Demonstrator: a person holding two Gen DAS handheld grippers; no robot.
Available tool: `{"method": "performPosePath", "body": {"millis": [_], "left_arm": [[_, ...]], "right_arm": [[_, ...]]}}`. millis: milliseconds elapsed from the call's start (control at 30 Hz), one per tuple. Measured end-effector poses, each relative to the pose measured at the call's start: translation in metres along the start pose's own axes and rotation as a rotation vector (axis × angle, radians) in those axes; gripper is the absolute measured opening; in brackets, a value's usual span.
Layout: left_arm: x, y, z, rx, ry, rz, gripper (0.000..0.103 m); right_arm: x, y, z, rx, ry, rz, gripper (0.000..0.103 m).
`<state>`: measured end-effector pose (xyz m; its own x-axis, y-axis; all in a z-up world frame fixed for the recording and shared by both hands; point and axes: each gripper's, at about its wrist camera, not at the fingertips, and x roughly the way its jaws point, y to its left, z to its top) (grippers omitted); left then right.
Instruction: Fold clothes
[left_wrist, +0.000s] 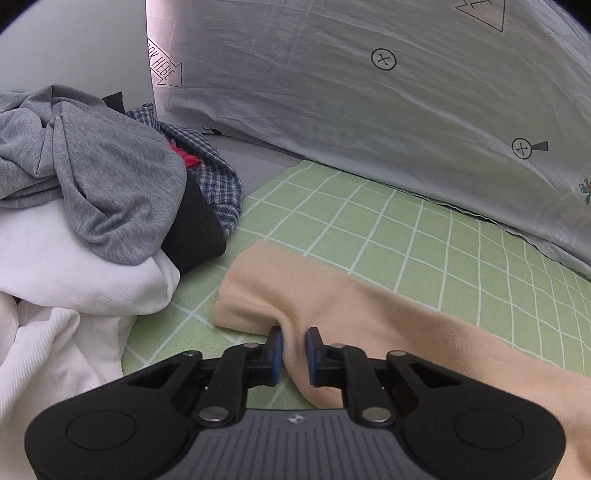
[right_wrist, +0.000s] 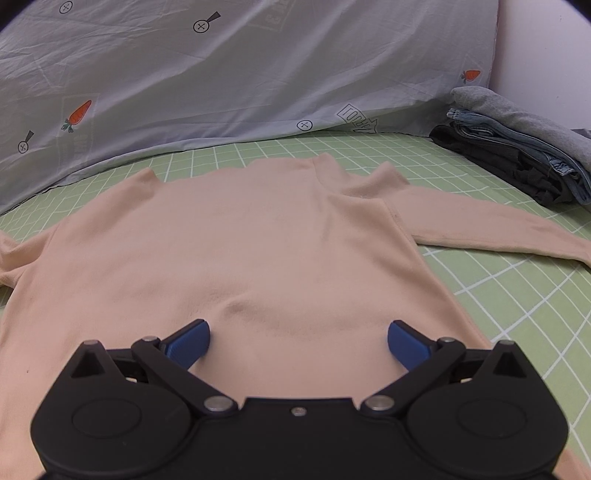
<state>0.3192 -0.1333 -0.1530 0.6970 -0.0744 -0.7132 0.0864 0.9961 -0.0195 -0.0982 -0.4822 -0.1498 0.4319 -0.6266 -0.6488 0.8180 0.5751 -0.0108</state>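
Green checked bedding (right_wrist: 480, 295) serves as the work surface, with a peach long-sleeved top (right_wrist: 240, 236) spread flat on it, front down or up I cannot tell, neck toward the far side.

Nearest, the right gripper (right_wrist: 298, 341) hangs over the lower body of the top with its jaws spread wide and nothing between them; likely it waits there to steady the cloth. The left gripper (left_wrist: 294, 354) is clenched on a pinch of the sleeve (left_wrist: 280, 291) near the cuff, the fabric bunched up between its blue pads (left_wrist: 276, 354), a hold suited to carrying the sleeve across the body.

The top looks smooth and soft, one small wrinkle at mid-body.

Further off lie a loose heap of unfolded clothes (left_wrist: 92, 192) on the left, a folded stack (right_wrist: 524, 147) on the right, and a grey printed pillow (right_wrist: 221, 74) behind.
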Motion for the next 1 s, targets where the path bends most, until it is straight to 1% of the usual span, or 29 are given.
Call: {"method": "performPosePath", "body": {"millis": [100, 233, 367, 467, 567, 667, 767, 833, 867, 933, 1000], "left_arm": [[-0.015, 0.005, -0.01, -0.031, -0.012, 0.033, 0.008], [-0.044, 0.02, -0.023, -0.09, -0.02, 0.067, 0.008], [-0.08, 0.035, -0.042, -0.147, 0.01, 0.102, 0.008], [-0.102, 0.039, -0.061, -0.139, 0.029, 0.118, 0.008], [-0.108, 0.043, -0.079, -0.124, 0.064, 0.125, 0.008], [-0.11, 0.05, -0.088, -0.153, 0.098, 0.115, 0.009], [-0.115, 0.052, -0.09, -0.157, 0.107, 0.113, 0.009], [-0.117, 0.054, -0.092, -0.164, 0.119, 0.114, 0.013], [-0.118, 0.055, -0.092, -0.165, 0.122, 0.112, 0.014], [-0.119, 0.059, -0.091, -0.175, 0.13, 0.113, 0.017], [-0.12, 0.064, -0.09, -0.189, 0.138, 0.115, 0.021]], "right_arm": [[0.0, 0.0, 0.0, 0.0, 0.0, 0.001, 0.103], [0.001, -0.001, 0.0, 0.0, 0.0, 0.002, 0.103], [0.001, 0.0, 0.0, 0.002, 0.0, 0.001, 0.103], [0.001, -0.001, 0.0, 0.001, -0.001, 0.003, 0.103], [0.001, 0.0, 0.0, -0.002, 0.0, 0.001, 0.103], [0.002, 0.002, 0.001, -0.014, 0.003, -0.001, 0.103], [0.009, 0.006, 0.013, -0.038, 0.052, 0.026, 0.103], [0.019, 0.015, 0.026, -0.076, 0.1, 0.054, 0.103], [0.023, 0.024, 0.033, -0.107, 0.096, 0.071, 0.103], [0.028, 0.043, 0.048, -0.169, 0.051, 0.107, 0.103], [0.037, 0.065, 0.066, -0.193, 0.02, 0.153, 0.103]]}}
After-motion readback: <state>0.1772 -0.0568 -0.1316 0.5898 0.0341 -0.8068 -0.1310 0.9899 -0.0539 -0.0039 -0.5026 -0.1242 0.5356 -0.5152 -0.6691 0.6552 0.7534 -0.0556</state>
